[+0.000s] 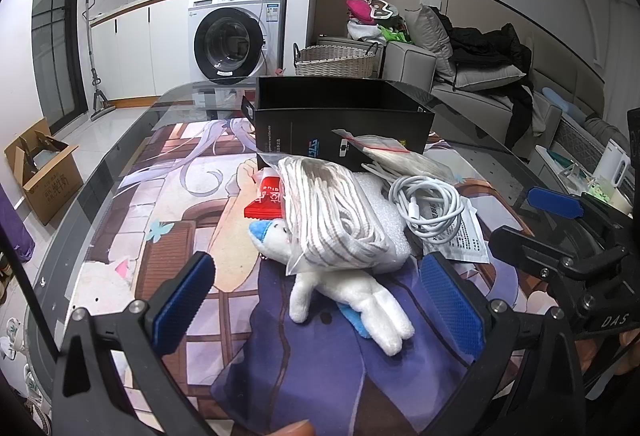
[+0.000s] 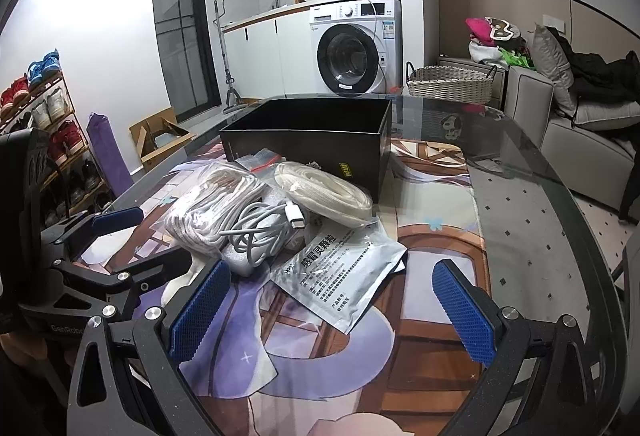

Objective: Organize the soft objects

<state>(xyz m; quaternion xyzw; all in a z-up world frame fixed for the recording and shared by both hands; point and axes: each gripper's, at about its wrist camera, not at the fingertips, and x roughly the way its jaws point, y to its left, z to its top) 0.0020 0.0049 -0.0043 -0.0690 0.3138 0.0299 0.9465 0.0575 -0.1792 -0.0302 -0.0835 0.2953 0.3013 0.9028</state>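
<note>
While both jaws stand spread and empty, the black box (image 2: 308,139) beyond them looks empty (nothing sorted yet); plush toy (image 1: 348,296) lies between left gripper (image 1: 320,300) jaws, pile ahead of right gripper (image 2: 332,312).

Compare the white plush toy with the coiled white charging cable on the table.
The plush toy is fuzzy with blue trim; the charging cable is smooth, plain white cord. The plush toy lies on the mat, partly under a bagged rope bundle; the charging cable sits on top of the pile. Both are white, and neither is gripped.
</note>
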